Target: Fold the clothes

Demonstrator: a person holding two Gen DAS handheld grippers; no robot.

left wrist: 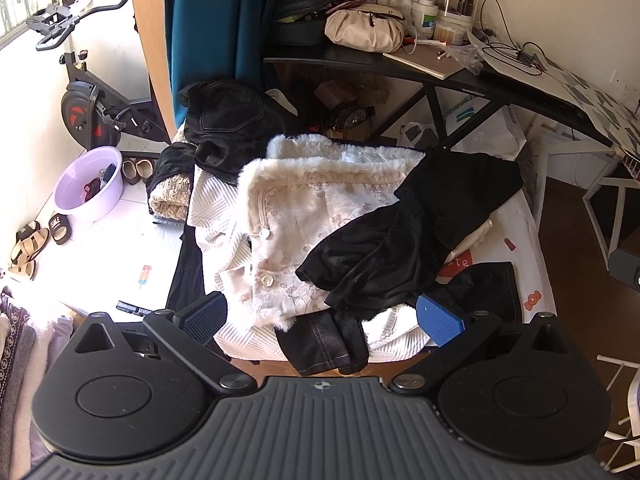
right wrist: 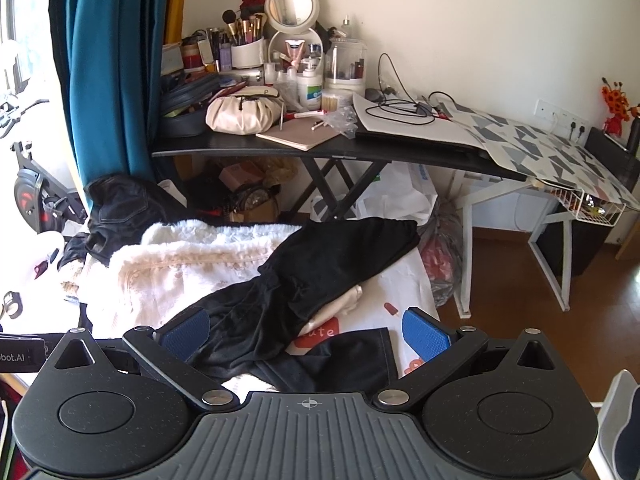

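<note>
Both tongs released, gripping nothing; I hold the left gripper (left wrist: 322, 316) and right gripper (right wrist: 306, 334) over the heap's near edge. Black garment (left wrist: 408, 236) drapes the fur-trimmed cream coat (left wrist: 288, 216) — long axis near-left to far-right; right gripper looks nearer.

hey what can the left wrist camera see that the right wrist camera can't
Only the left wrist view shows the purple basin and sandals on the floor. Only the right wrist view shows the round mirror and makeup brushes on the desk. Both show the black garment draped over the white fur-trimmed coat, with each gripper's jaws open and empty.
</note>
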